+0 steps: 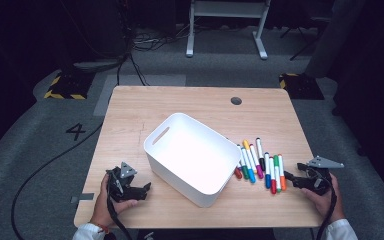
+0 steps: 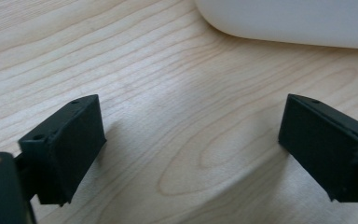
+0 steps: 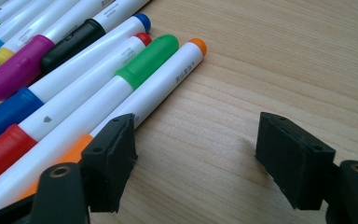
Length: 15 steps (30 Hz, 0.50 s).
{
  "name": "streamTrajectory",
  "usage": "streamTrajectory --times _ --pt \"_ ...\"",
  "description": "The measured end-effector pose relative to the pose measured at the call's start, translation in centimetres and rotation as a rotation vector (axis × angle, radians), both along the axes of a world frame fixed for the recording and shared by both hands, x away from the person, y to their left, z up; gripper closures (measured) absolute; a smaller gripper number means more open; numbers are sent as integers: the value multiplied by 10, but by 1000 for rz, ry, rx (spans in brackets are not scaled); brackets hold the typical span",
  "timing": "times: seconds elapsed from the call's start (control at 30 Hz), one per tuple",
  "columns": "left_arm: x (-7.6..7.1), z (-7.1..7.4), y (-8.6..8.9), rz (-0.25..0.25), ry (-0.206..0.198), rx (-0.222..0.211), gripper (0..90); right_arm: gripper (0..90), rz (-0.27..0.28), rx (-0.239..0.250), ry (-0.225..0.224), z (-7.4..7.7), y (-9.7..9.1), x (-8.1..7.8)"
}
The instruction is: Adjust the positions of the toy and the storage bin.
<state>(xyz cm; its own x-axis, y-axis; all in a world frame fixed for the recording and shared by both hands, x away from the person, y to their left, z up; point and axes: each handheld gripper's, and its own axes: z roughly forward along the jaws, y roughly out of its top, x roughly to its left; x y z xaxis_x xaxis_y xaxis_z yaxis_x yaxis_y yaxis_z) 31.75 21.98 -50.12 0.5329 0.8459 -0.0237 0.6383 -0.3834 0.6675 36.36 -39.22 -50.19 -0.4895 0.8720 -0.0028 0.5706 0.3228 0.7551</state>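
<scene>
A white plastic bin [image 1: 192, 157] with a slot handle sits at the middle of the wooden table [image 1: 190, 102]. To its right lie several coloured markers [image 1: 260, 165] side by side. My left gripper [image 1: 145, 190] rests on the table left of the bin, held by a hand, open with bare wood between its jaws; the left gripper view [image 2: 191, 140] shows the bin's wall [image 2: 289, 21] ahead. My right gripper [image 1: 287, 177] rests right of the markers, open and holding nothing. In the right gripper view [image 3: 196, 140] the orange marker [image 3: 158, 88] lies just beside the left jaw.
A round grommet hole [image 1: 236, 101] marks the table's far edge. Beyond the table, on the grey floor, are cables [image 1: 130, 60], a white frame's legs [image 1: 227, 30] and yellow-black striped blocks [image 1: 62, 87]. Bare wood lies behind the bin and along the front edge.
</scene>
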Motion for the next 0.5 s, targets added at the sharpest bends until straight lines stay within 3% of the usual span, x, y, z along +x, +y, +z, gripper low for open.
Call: streamTrajectory --times 0.07,0.1,0.2,0.3,0.33,0.5 --pt "-3 2 -3 -28 -9 8 168 288 0 0 0 0 0 0" --pt "-4 2 -4 -43 -13 26 169 289 0 1 0 0 0 0" --pt "-10 5 -9 -88 -7 23 175 288 1 0 0 0 0 0" --pt "-14 8 -12 -115 -21 15 175 288 1 0 0 0 0 0" --pt "-18 12 -15 -140 -31 4 180 288 0 0 0 0 0 0" --pt "-26 24 -18 -173 -85 -33 203 287 0 -1 0 0 0 0"
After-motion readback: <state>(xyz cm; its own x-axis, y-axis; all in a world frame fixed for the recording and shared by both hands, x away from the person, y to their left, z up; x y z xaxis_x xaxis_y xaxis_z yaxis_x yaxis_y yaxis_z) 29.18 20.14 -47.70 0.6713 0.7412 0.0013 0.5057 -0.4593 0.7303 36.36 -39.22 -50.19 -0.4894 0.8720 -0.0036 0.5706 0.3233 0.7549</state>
